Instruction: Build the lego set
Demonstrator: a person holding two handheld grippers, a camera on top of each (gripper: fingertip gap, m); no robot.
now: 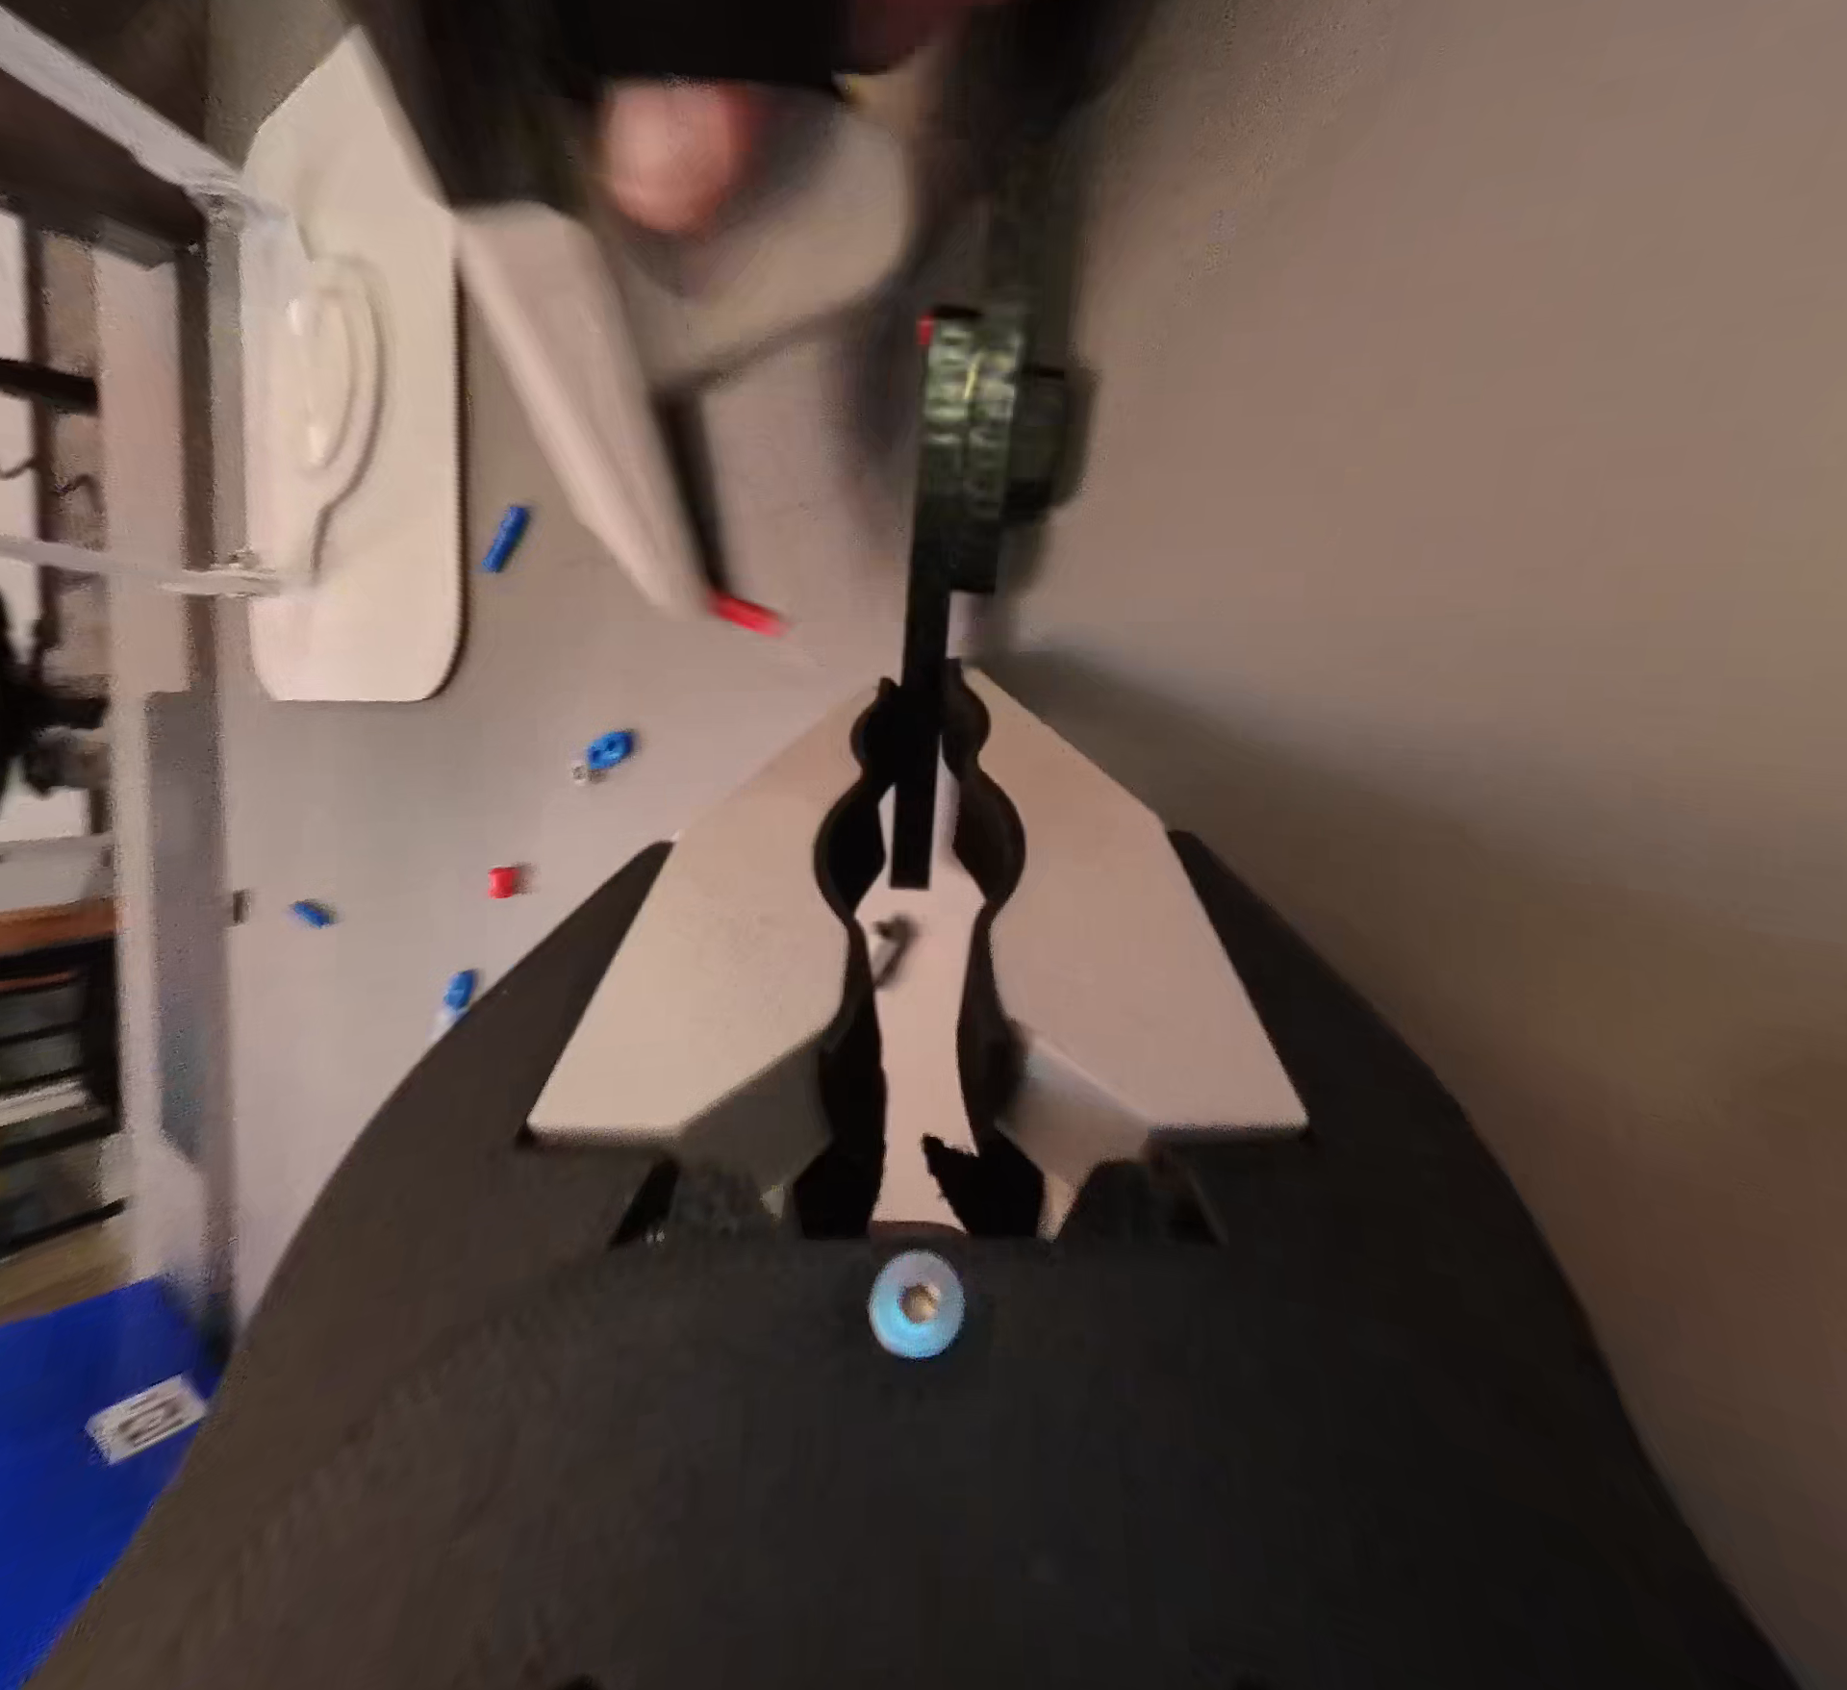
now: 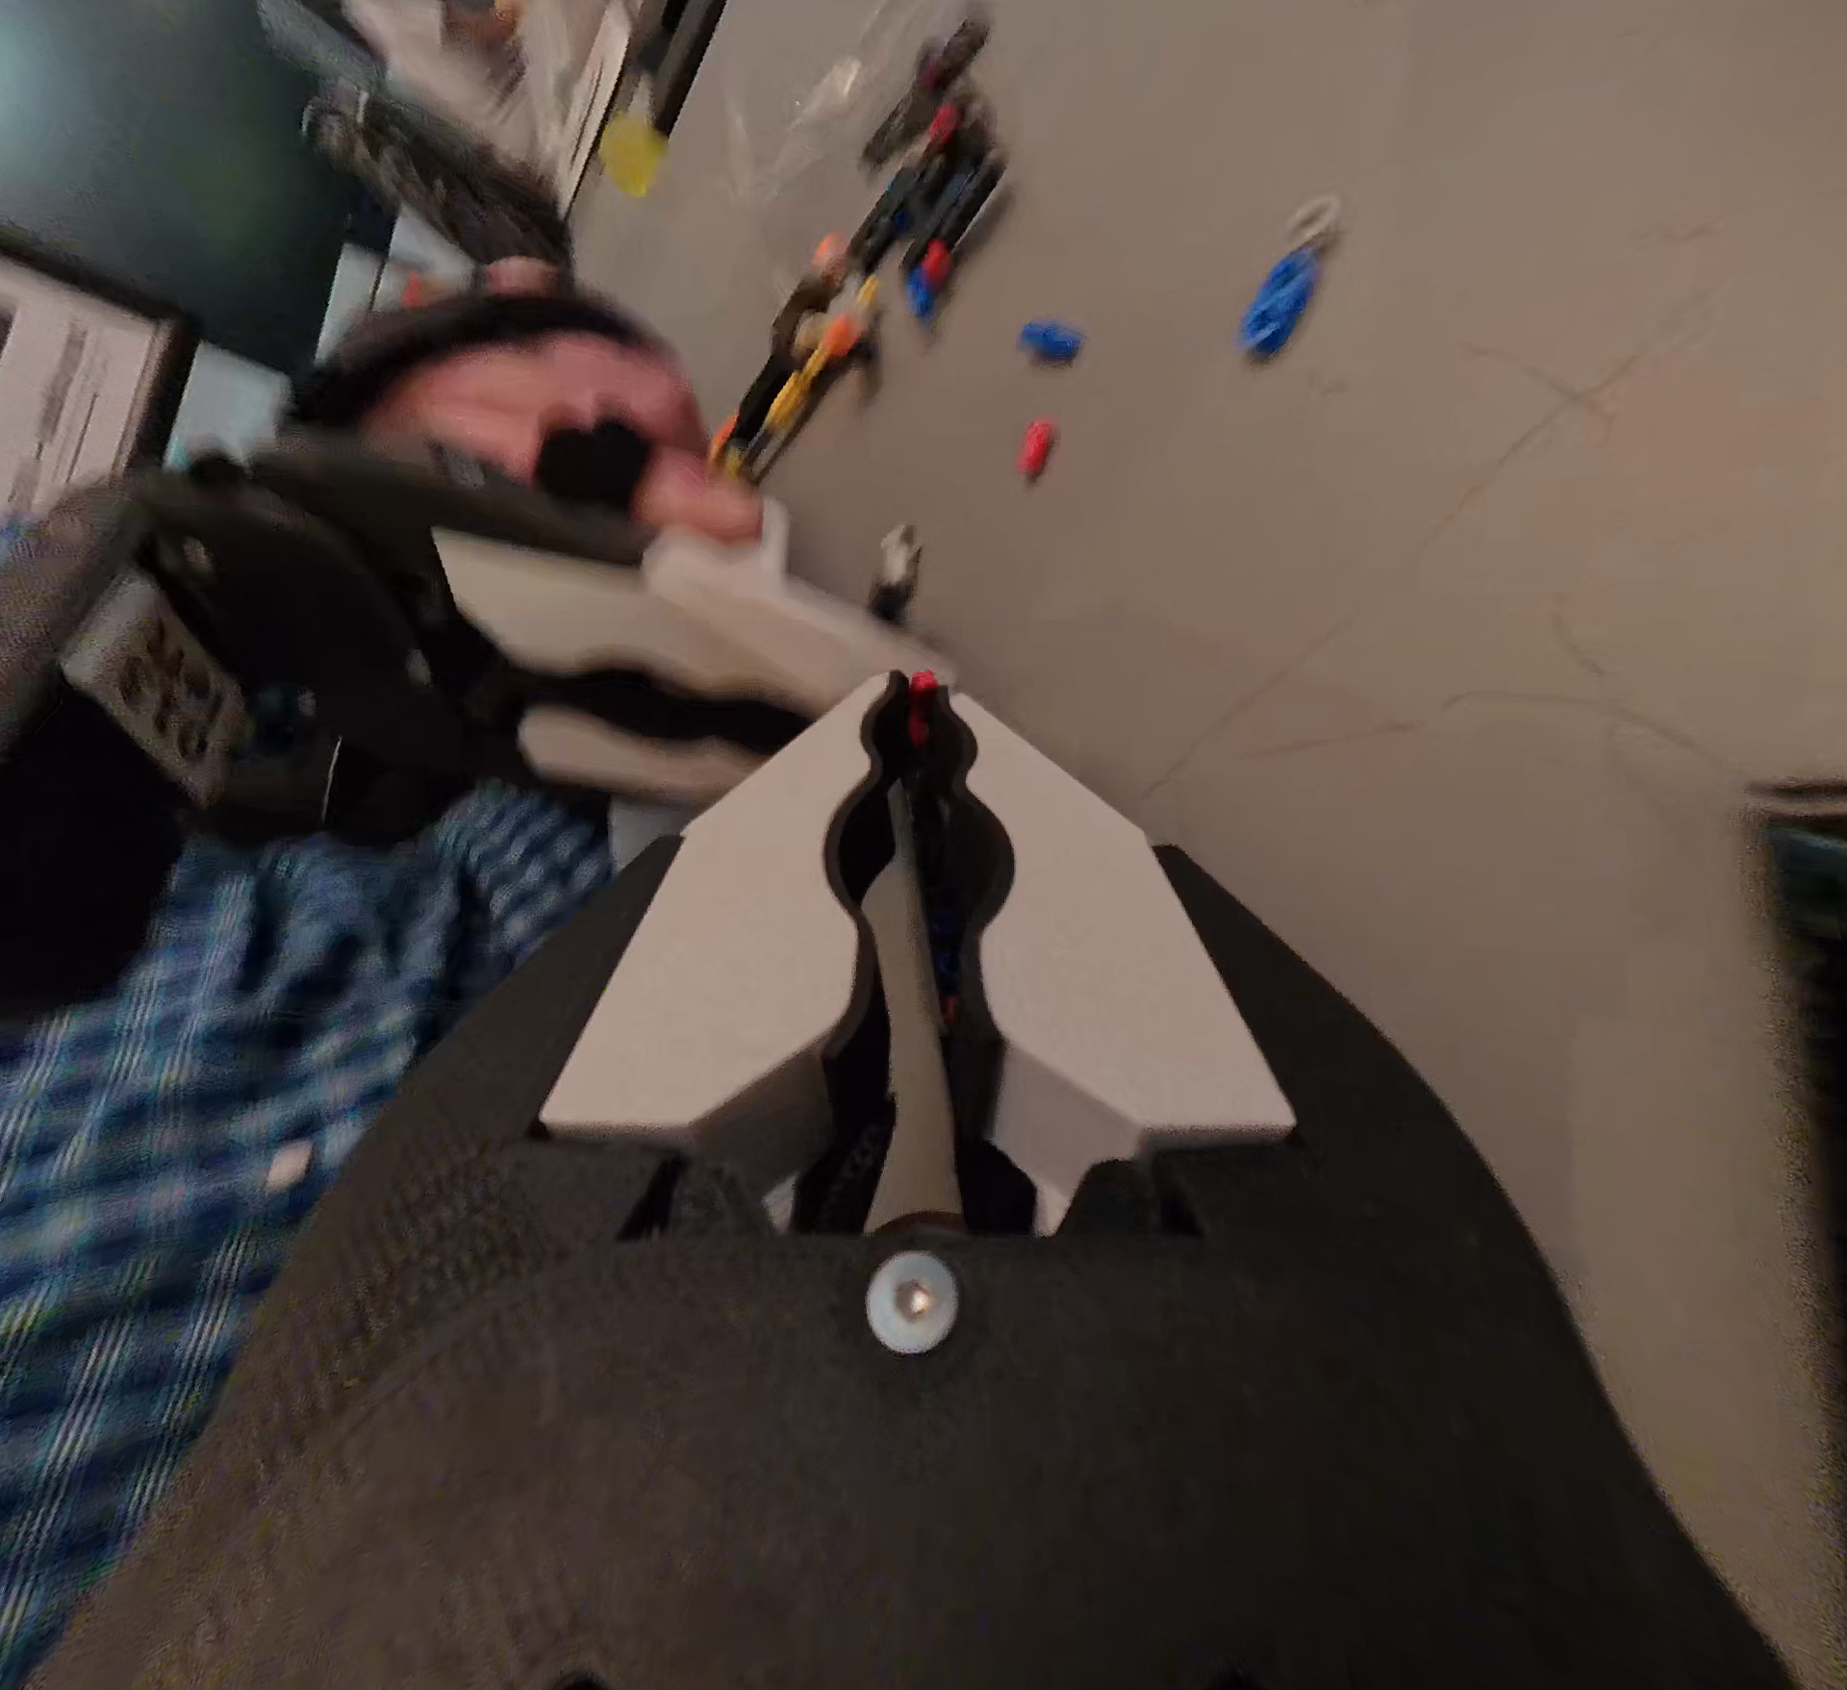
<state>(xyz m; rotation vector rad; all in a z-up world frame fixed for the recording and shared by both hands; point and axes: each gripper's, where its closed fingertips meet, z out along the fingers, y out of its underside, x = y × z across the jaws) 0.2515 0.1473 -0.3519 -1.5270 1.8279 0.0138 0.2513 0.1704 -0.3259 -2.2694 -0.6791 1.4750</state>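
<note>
In the left wrist view my left gripper [image 1: 915, 703] is shut on a thin black Lego beam [image 1: 924, 643]. The beam sticks out past the tips and carries a black toothed wheel [image 1: 974, 443] at its far end. The right gripper [image 1: 700, 583] reaches in from the upper left with a red piece [image 1: 745, 613] at its tips. In the right wrist view my right gripper [image 2: 920, 703] is shut on that small red piece [image 2: 922, 691], with a dark part lying between the jaws. The left gripper [image 2: 800, 673] comes in from the left, close to the tips. Both views are blurred.
On the grey table [image 1: 1399, 443] lie loose blue pieces [image 1: 505, 538] and red pieces [image 1: 505, 883], and a white tray [image 1: 350, 443]. In the right wrist view there are a pile of dark, red and orange parts [image 2: 929, 173], a clear bag [image 2: 840, 93] and scattered blue pieces [image 2: 1279, 303].
</note>
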